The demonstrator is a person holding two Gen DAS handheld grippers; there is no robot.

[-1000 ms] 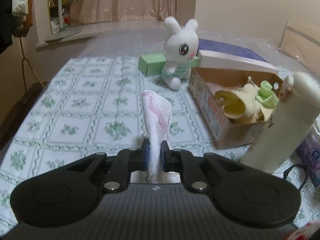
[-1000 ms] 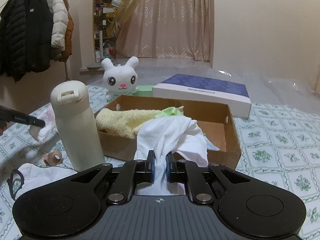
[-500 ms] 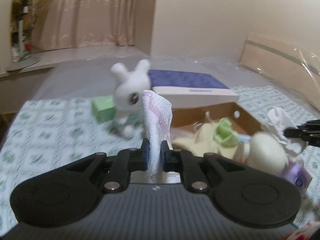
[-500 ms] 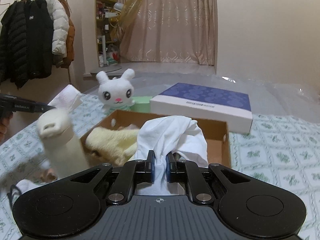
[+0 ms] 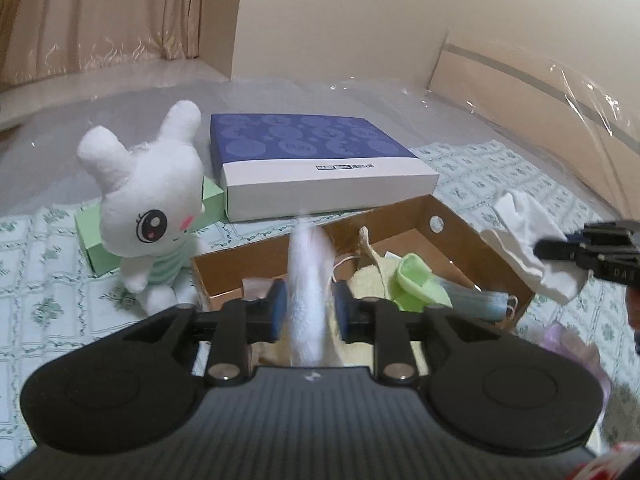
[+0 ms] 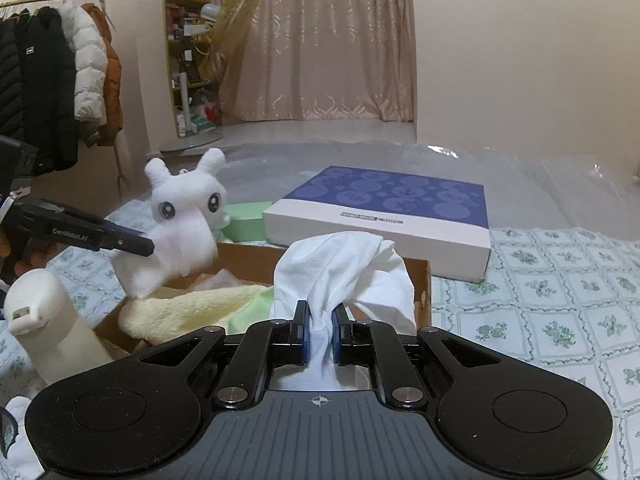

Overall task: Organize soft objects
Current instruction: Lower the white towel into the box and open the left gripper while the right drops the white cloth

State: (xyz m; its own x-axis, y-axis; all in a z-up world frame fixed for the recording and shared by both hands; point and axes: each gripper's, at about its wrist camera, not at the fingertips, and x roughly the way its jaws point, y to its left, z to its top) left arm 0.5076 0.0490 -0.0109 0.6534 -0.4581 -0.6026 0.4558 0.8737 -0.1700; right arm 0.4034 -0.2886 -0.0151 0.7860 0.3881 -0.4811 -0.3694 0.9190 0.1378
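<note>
While the left hand-held gripper (image 5: 308,307), marked "GenRobot.AI", has just been opening around a white towel (image 5: 306,296), the right hand-held gripper (image 6: 319,330) clamps white cloth (image 6: 344,268).

I'm looking at a brown cardboard box (image 5: 404,216), matt and raw-edged. A fluffy yellow towel (image 6: 192,312) lies inside, nubby terry. The white cloth (image 6: 344,268) is smooth, thin cotton-like fabric. The plush rabbit (image 5: 148,200) looks soft and fuzzy. The blue-topped carton (image 5: 320,164) is smooth printed card. The cream bottle (image 6: 48,328) is matt plastic.
</note>
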